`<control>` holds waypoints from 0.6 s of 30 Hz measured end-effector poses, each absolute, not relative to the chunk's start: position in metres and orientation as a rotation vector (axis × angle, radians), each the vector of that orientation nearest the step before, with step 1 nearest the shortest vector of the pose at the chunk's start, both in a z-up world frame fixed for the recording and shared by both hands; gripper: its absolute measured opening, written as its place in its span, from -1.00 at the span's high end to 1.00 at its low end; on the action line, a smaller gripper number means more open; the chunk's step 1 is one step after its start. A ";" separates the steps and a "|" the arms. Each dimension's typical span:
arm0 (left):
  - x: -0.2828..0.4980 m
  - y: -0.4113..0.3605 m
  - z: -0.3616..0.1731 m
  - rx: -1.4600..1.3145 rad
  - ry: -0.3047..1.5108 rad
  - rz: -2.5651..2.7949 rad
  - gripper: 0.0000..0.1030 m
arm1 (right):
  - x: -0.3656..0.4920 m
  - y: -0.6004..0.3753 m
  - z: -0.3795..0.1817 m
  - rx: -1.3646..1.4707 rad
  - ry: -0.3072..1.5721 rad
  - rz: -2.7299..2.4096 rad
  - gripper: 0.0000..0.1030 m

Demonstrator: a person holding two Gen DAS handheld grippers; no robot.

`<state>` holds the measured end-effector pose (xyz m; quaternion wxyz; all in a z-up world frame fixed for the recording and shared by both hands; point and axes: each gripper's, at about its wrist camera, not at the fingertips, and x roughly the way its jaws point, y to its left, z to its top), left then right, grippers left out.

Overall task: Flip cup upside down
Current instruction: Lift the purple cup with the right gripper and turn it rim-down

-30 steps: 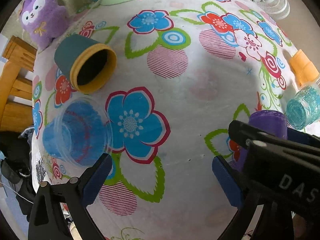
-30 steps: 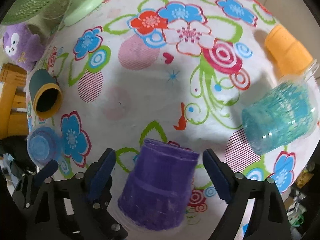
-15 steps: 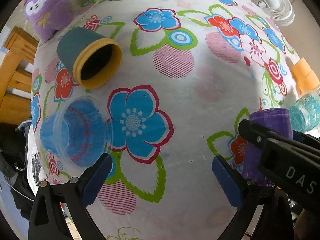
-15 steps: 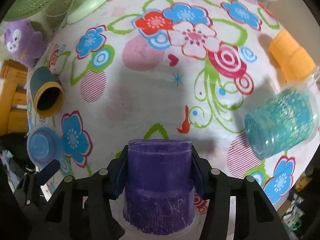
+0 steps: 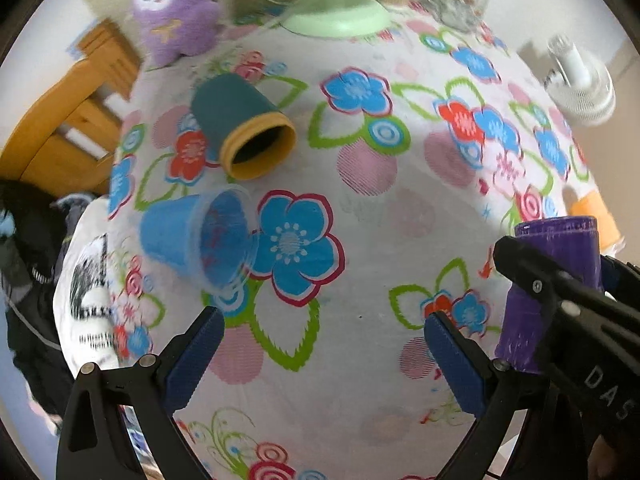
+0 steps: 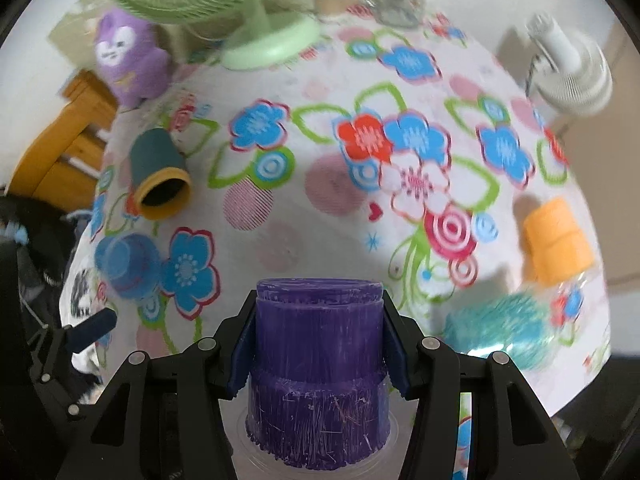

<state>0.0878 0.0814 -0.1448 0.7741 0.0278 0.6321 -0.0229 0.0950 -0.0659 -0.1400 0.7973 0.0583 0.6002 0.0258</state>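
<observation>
While the left claw (image 5: 318, 354) hangs released over the flowered table (image 5: 400, 208), nothing sits between its spread fingers. Ahead and to its left, a blue cup (image 5: 196, 238) lies on its side, and beyond that a teal cup with a yellow rim (image 5: 240, 128) also lies tipped. To its right, the right claw (image 6: 316, 350) is clenched on the purple cup (image 6: 318, 368), pads pressed against both walls. Farther right of that claw lie a turquoise cup (image 6: 498, 332) and an orange cup (image 6: 558, 236).

Wooden chair (image 5: 68, 128) beside floral-clothed table (image 5: 360, 208).
</observation>
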 end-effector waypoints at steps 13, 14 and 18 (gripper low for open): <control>0.040 0.074 -0.103 -0.131 1.287 0.150 -0.96 | 0.075 -0.062 -0.096 -0.032 1.141 0.353 -0.11; 0.037 0.075 -0.103 -0.146 1.286 0.157 -0.96 | 0.073 -0.062 -0.094 -0.038 1.126 0.372 -0.11; 0.027 0.083 -0.095 -0.187 1.280 0.149 -0.96 | 0.064 -0.059 -0.083 -0.055 1.068 0.396 -0.11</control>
